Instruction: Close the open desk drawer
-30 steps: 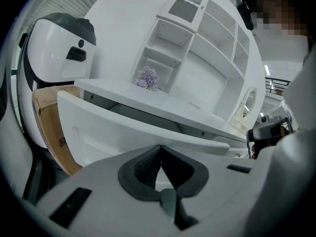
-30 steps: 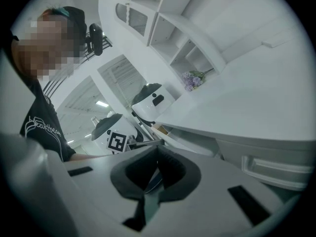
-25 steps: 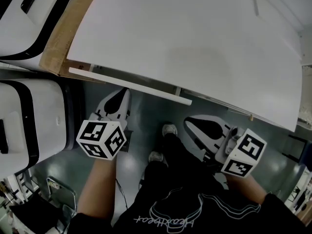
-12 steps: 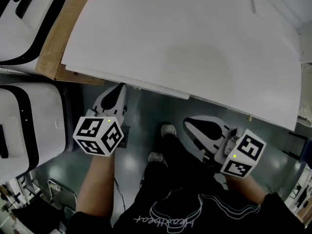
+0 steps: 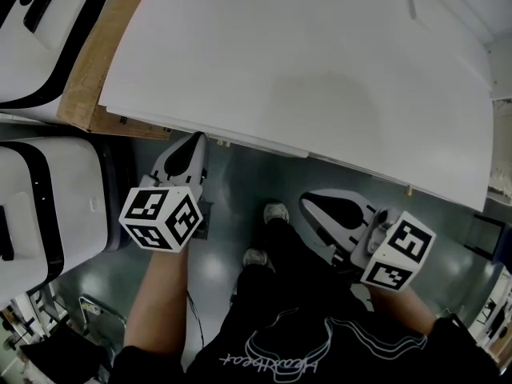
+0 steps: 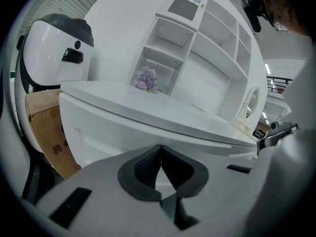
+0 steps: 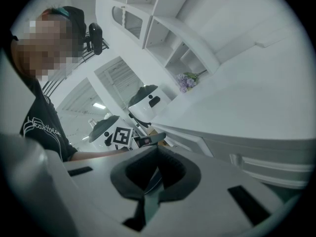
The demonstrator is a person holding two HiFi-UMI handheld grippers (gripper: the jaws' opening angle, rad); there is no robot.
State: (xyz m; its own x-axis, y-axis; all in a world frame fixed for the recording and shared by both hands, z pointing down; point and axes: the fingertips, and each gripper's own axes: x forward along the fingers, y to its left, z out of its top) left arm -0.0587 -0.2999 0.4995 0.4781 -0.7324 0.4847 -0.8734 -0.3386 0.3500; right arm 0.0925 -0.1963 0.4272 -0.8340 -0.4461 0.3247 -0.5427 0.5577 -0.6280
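Pressing forward at the near left of the white desk (image 5: 320,70), the left gripper (image 5: 192,140) has its jaws brought fully together with nothing between them. The blunt joined tips serve as a pusher rather than a clamp, which suits shoving a flat panel. They sit at the desk drawer (image 5: 256,144), whose front shows from the head view only as a thin white strip under the desk's near edge. I judge it to be almost home, though whether it is flush is hard to tell from this steep angle. In the left gripper view (image 6: 159,148) the drawer front (image 6: 94,144) fills the space just beyond the tips.

The right gripper (image 5: 308,202) hangs lower and nearer, beside the person's legs and well apart from the drawer. Its jaws are likewise closed on nothing (image 7: 157,149), and it seems parked out of the way because one pusher is enough.

By count there are two grippers, each with one marker cube, one desk, and one drawer strip that I can make out. There is one cardboard box (image 5: 88,94) at the desk's left end, and two white-and-black machines (image 5: 40,206) at the far and near left. One bunch of purple flowers (image 6: 146,78) stands by one white shelf unit (image 6: 197,43) at the far edge.
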